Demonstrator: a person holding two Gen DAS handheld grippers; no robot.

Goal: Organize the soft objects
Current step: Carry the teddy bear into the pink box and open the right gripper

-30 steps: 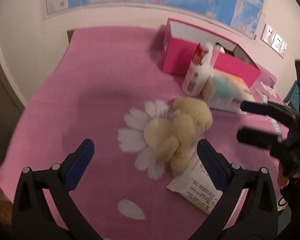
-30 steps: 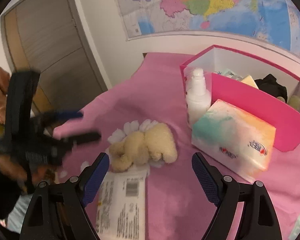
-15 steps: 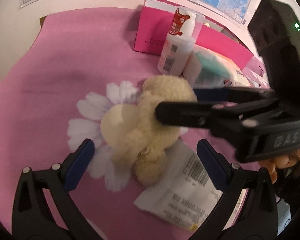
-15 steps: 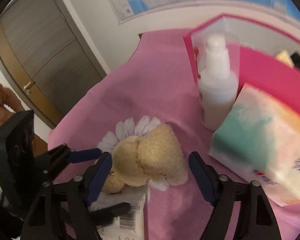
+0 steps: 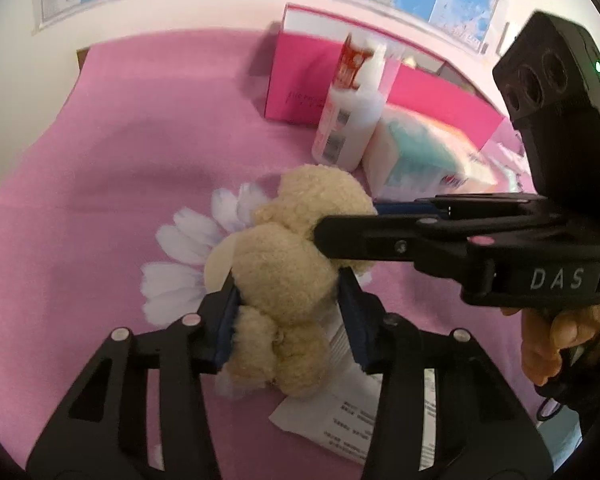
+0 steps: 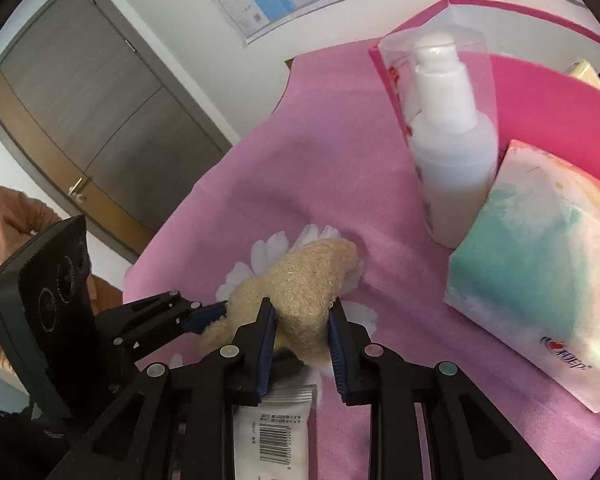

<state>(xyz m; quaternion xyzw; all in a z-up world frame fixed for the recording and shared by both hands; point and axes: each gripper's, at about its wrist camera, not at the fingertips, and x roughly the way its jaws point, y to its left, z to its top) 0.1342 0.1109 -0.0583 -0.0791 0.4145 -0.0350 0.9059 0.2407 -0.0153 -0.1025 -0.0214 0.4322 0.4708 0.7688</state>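
Note:
A beige plush teddy bear [image 5: 292, 264] lies on the pink cloth [image 5: 140, 152] over a daisy print. My left gripper [image 5: 288, 304] is shut on the bear's body. My right gripper [image 6: 300, 320] is shut on the bear's head end [image 6: 304, 284]; it also shows in the left wrist view [image 5: 340, 236], reaching in from the right. The left gripper shows in the right wrist view [image 6: 204, 316] at the bear's left side. A white soft packet [image 6: 272, 432] with a barcode lies under the bear, toward me.
A white pump bottle [image 6: 448, 152] stands beside a tissue pack [image 6: 540, 292]. An open pink box [image 5: 380, 92] stands behind them with items inside. A wall map hangs behind. A grey door [image 6: 80, 120] is at the left.
Both grippers have moved in and closed on the bear; earlier they were open and apart from it. The bear looks slightly gathered between them.

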